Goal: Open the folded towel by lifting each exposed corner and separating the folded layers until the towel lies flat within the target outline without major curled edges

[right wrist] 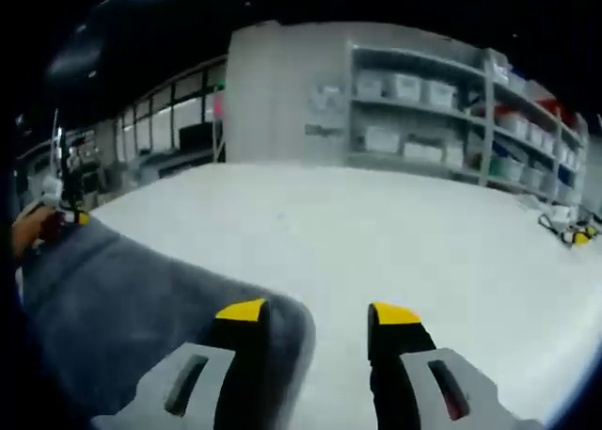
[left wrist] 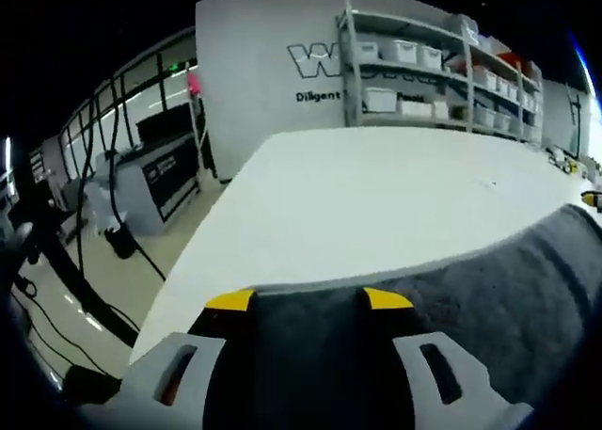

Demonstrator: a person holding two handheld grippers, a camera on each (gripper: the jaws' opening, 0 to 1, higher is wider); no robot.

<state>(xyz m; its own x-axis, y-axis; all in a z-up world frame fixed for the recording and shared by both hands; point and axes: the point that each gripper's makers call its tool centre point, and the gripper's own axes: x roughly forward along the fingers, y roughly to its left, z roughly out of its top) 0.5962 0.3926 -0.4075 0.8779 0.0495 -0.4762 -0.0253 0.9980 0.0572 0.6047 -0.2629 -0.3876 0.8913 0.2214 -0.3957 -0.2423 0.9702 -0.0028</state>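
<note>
Towel (left wrist: pixel 489 298), dark grey plush, lies on smooth white table (left wrist: pixel 376 204); both grippers' jaws spread, unclenched.

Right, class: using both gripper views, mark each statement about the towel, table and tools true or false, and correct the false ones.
1. The dark grey fluffy towel lies on a white table. True.
2. The towel is bright red. False: it is dark grey.
3. The left tool has yellow-tipped jaws with towel between them. True.
4. The right tool is shut tight on the towel. False: its jaws stand apart, one over the towel's rounded corner, one over bare table.
5. Metal shelving with white storage bins stands behind the table. True.
</note>
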